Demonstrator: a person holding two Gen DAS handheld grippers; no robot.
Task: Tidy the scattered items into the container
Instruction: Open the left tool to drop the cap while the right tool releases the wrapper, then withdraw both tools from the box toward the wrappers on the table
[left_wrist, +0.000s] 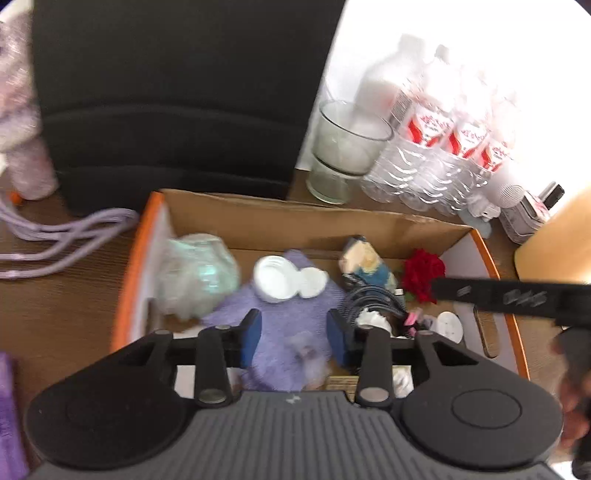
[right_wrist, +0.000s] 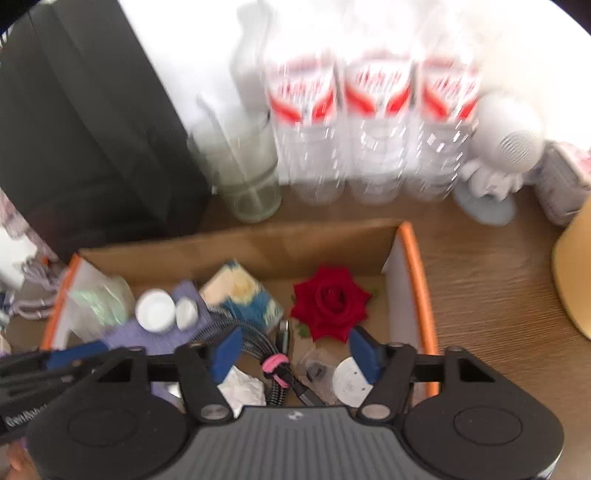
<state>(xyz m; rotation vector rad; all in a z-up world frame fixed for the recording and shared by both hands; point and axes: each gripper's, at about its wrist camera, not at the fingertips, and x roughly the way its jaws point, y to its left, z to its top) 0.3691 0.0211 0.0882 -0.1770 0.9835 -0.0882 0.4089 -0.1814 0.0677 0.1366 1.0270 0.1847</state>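
Note:
An orange-rimmed cardboard box (left_wrist: 314, 221) (right_wrist: 413, 258) holds several items: a lilac cloth (left_wrist: 291, 317), white lids (left_wrist: 275, 278) (right_wrist: 155, 309), a clear plastic bag (left_wrist: 197, 275), a blue-and-cream figure (left_wrist: 365, 264) (right_wrist: 243, 291), a red rose (left_wrist: 423, 275) (right_wrist: 330, 302), a braided cable with a pink tie (right_wrist: 275, 365) and a white disc (right_wrist: 351, 382). My left gripper (left_wrist: 294, 338) hovers open and empty over the cloth. My right gripper (right_wrist: 295, 350) hovers open and empty over the cable and the rose; it also shows in the left wrist view (left_wrist: 517, 297).
Behind the box stand a glass vase (left_wrist: 343, 151) (right_wrist: 243, 173), several water bottles (left_wrist: 443, 140) (right_wrist: 373, 125), a white round device (right_wrist: 509, 140) and a black block (left_wrist: 177, 96). Lilac cords (left_wrist: 66, 232) lie left of the box on the wooden table (right_wrist: 491, 295).

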